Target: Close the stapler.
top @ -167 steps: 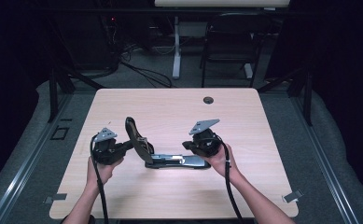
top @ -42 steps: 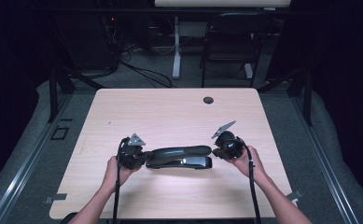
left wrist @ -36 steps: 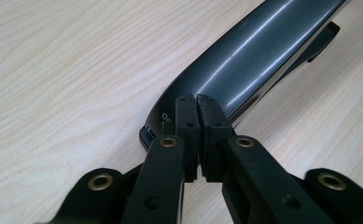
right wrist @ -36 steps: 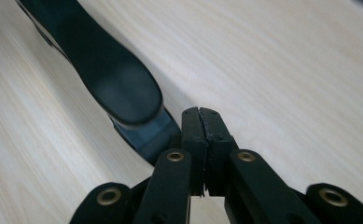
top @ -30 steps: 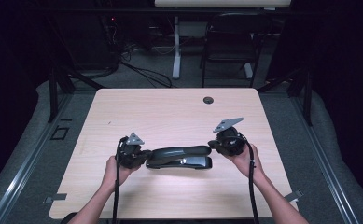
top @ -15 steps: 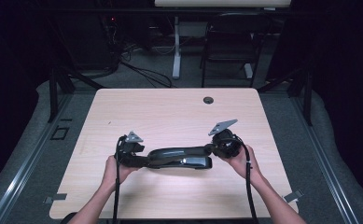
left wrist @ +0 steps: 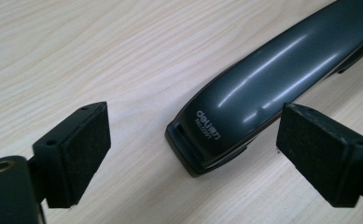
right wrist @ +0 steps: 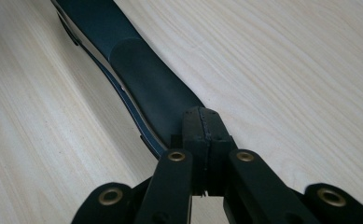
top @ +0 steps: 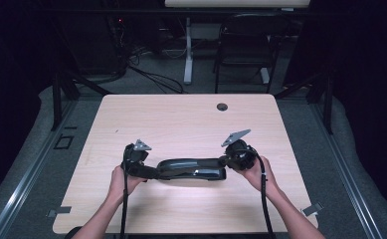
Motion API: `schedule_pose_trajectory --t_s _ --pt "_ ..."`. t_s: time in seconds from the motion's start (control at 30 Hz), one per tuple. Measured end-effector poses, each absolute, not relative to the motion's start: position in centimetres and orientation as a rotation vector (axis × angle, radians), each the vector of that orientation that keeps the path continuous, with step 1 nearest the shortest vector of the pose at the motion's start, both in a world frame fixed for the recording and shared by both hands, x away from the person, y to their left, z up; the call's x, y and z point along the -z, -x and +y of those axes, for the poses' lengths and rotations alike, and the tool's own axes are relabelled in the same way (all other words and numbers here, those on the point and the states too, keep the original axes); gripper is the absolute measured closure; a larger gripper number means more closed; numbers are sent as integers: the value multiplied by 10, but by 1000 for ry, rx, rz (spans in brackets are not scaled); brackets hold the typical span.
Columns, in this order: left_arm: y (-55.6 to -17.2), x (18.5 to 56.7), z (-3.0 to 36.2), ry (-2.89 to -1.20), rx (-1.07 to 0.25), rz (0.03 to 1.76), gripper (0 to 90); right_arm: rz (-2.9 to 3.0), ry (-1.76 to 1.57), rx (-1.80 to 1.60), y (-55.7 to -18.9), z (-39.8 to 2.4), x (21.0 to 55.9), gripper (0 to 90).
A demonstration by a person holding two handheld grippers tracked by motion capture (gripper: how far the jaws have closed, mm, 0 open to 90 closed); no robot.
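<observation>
A pale wooden table (top: 181, 114) (grommet hole (top: 222, 106) at its far edge) stands in a dark room with grey floor. The long black stapler (top: 191, 168) lies near-centre. Left gripper (left wrist: 188, 154) has just opened wide; right gripper (right wrist: 202, 122) is closed, empty.

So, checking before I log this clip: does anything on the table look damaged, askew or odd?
Nothing stands out. The dark stapler lies closed and flat on the bare wooden table, apparently undamaged, nothing spilled.
</observation>
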State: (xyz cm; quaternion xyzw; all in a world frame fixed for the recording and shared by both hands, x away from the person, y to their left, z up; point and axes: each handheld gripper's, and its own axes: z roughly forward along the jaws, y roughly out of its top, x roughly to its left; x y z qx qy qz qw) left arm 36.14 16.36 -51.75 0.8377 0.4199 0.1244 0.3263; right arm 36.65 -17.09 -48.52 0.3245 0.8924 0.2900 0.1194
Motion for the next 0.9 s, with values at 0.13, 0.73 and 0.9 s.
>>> schedule_pose_trajectory --t_s 0.13,0.73,0.9 --pt "-362 517 165 -2185 -334 1112 80 2619 -950 -840 -368 -171 487 900" --pt "-362 518 164 -2190 -325 1101 92 2610 -970 -833 -367 -171 493 900" --pt "-362 518 165 -2188 -325 1102 95 2614 -979 -827 -368 -171 495 900"
